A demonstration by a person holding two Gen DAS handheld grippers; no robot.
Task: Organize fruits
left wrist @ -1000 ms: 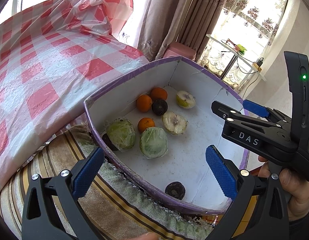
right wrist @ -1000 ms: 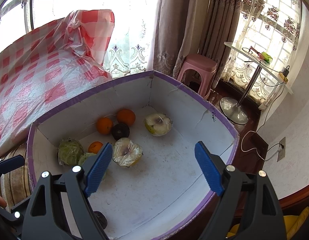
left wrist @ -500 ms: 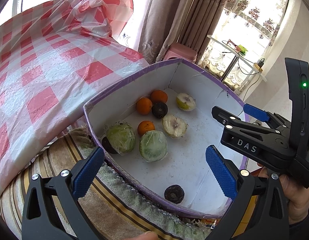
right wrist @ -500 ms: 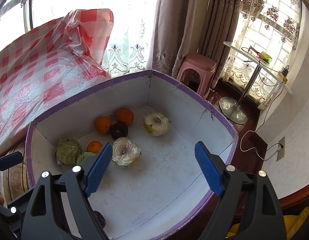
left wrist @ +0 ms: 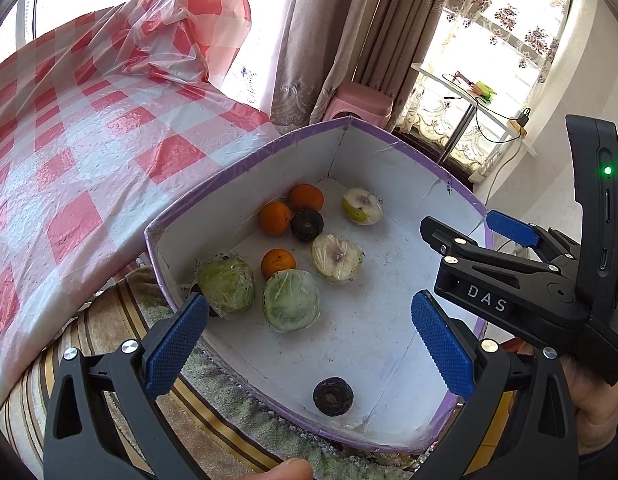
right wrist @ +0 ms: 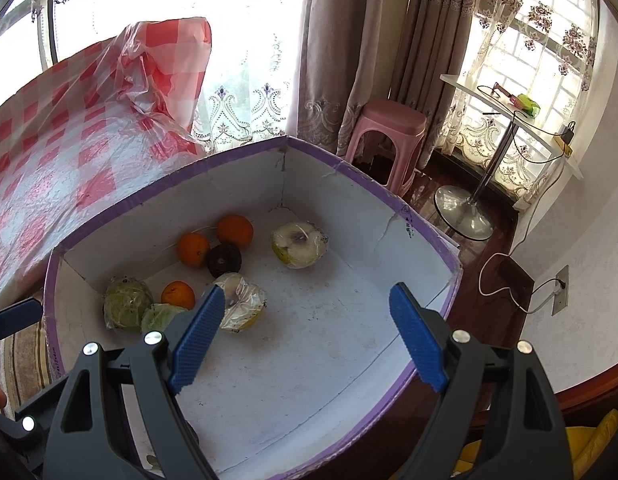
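I am counting the contents of the white box [left wrist: 373, 332], which has a purple-taped rim and sits on a striped towel [left wrist: 109, 320] beside a red-checked plastic sheet [left wrist: 89, 140]. Three oranges [left wrist: 274, 218] are lying near the far corner, smooth and round. Two dark, wrinkled round fruits are showing: one [left wrist: 306, 225] touching the oranges, one [left wrist: 333, 396] alone by the near wall. Four film-wrapped halves are resting cut-face up: two green [left wrist: 291, 300] at the left, two pale [left wrist: 336, 257] toward the middle. I am holding both tools angled downward above the box. The left gripper [left wrist: 309, 344] is standing wide apart, grasping nothing. The right gripper [right wrist: 305, 336] is likewise spread, empty, its blue ribbed pads [right wrist: 417, 340] hovering over bare floor.
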